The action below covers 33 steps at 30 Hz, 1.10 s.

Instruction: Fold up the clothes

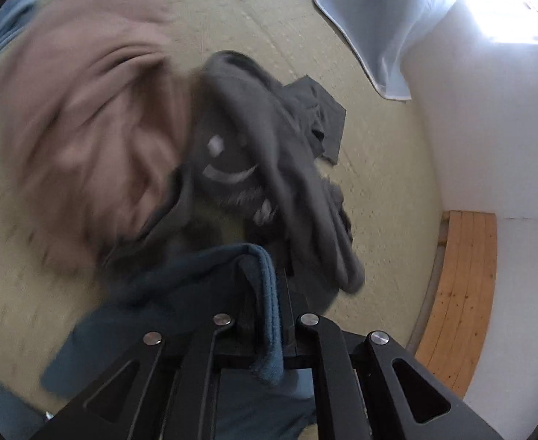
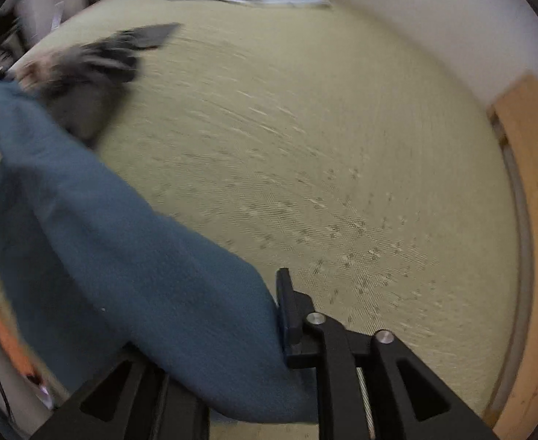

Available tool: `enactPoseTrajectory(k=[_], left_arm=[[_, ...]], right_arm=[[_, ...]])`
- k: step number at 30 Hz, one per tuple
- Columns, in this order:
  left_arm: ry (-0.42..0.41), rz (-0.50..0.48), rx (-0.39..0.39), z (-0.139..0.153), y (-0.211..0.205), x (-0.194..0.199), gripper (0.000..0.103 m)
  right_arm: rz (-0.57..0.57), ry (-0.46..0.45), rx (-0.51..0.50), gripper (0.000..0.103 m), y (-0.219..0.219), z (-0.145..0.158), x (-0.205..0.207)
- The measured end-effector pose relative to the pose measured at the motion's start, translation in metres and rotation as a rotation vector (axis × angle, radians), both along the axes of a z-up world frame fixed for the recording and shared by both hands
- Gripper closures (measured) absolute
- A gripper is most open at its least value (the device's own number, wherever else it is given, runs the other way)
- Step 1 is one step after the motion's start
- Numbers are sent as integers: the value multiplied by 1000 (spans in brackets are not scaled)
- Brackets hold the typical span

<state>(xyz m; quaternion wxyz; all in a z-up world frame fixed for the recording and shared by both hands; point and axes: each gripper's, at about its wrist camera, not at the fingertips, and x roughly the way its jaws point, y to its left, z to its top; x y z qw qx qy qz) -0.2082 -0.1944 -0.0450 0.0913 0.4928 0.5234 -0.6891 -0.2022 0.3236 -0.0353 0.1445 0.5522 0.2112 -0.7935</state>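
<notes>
Over the beige mat (image 2: 305,146), both hand-held grippers (image 1: 282,293) (image 2: 269,304) clamped on teal cloth (image 2: 122,256), beside grey (image 1: 254,139) and pink garments (image 1: 85,110).

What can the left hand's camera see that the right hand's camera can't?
Only the left wrist view shows the big pink garment and a bright patch of sunlight on the wall. Only the right wrist view shows something orange at its left edge, too blurred to name. Both show the blue cloth at the gripper, the dark grey clothes, the pale green surface and the wooden board.
</notes>
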Motion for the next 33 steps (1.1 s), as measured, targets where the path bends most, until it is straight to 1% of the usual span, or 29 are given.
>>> enactPoseTrajectory(k=[1,2,3,4,5,6,7,8,10,12,14,16,18,20,22,24,28,32,33], left_arm=[[18,3,8,-2,-6,-7,95],[47,6,11,-1,-11,-13,91],[108,11,-8,6,-18,-15,83],[172,23,-52,15,-25,-15,76],[225,38,-96,24,-31,-12,59],[273,50,-133,31,-36,-8,46],[310,58,-151,35,-39,-2,41],[340,60,-169,38,-41,3,37],[352,23,-202,36,-40,13,37],[351,-32,-241,29,-34,25,37],[346,-75,-289,21,-26,40,37],[345,-109,-330,13,-18,51,37],[339,-160,-351,5,-8,57,36],[333,-195,-363,5,-1,58,36],[330,-229,-354,6,6,53,36],[325,-255,-362,7,12,45,36],[313,-316,-424,11,24,17,36],[243,-421,-512,4,45,-17,36],[229,-434,-541,3,50,-23,38]], right_arm=[[-41,19,-31,70,6,1,-8],[-82,39,-63,67,13,2,-15],[-123,58,-95,56,19,3,-23],[-157,96,-112,47,25,6,-25],[-196,136,-127,43,31,10,-25],[-236,176,-141,37,37,13,-24],[-275,217,-155,32,44,17,-24],[-327,238,-174,32,52,19,-21],[-432,279,-213,32,70,22,-15],[-530,291,-266,32,91,23,-9],[-565,287,-355,32,103,23,2],[-589,303,-410,32,115,22,18],[-612,319,-465,31,126,22,35],[-620,320,-488,31,120,12,32],[-627,321,-510,31,114,2,29],[-635,321,-532,31,108,-8,26],[-603,350,-515,31,98,-11,19],[-580,370,-539,31,87,-6,9],[-576,372,-544,31,86,-5,7]])
